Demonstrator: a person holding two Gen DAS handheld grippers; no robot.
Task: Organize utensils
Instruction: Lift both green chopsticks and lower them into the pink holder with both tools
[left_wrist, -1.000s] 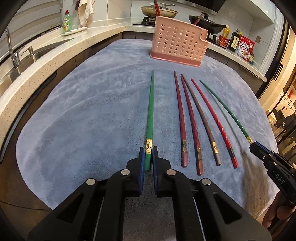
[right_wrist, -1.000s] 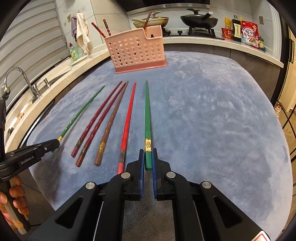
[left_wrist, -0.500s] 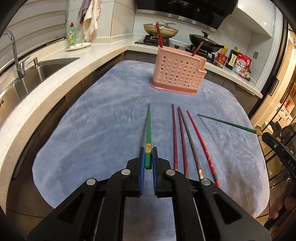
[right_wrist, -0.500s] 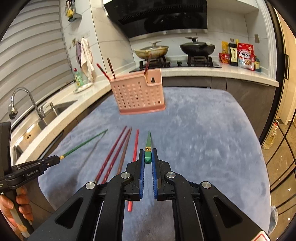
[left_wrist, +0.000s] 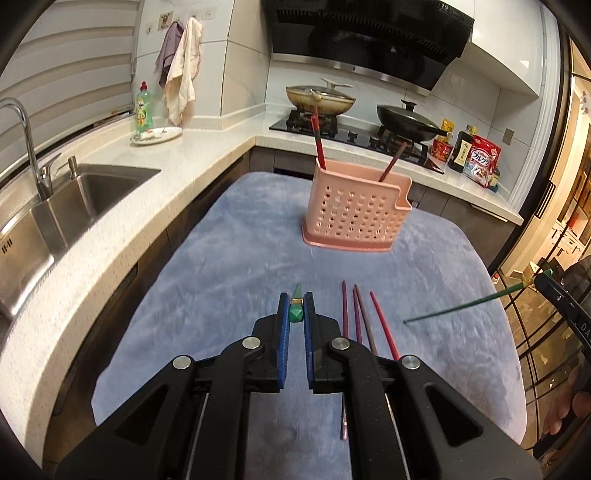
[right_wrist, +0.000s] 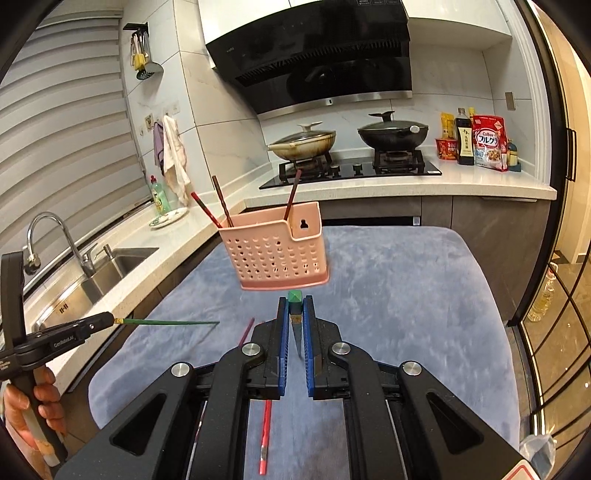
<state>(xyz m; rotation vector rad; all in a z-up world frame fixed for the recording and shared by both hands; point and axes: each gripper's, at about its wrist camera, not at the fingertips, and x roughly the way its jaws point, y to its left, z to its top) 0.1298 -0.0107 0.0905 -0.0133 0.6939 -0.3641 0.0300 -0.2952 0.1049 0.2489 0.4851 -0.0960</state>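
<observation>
Two green chopsticks are off the blue cloth (left_wrist: 229, 258) that covers the counter, one in each pair of tongs, and that seems the point of the pose: each hand carries its own stick so both can go to the holder in one trip. The pink perforated holder (left_wrist: 354, 210) stands at the far end of the cloth, already holding a few red and brown chopsticks upright, so I judge it the place everything is headed. The left tongs (left_wrist: 295, 314) are clenched on the thick end of one green chopstick (left_wrist: 296, 312), its tip pointing away toward the holder. The right tongs (right_wrist: 295, 310) grip the other green chopstick (right_wrist: 294, 295) by its butt too, the thin end hanging down between the fingers, likely turned tip-down for dropping in. Four more chopsticks (left_wrist: 356, 314), reddish and brown, lie side by side on the cloth just right of the left tongs, waiting their turn.
</observation>
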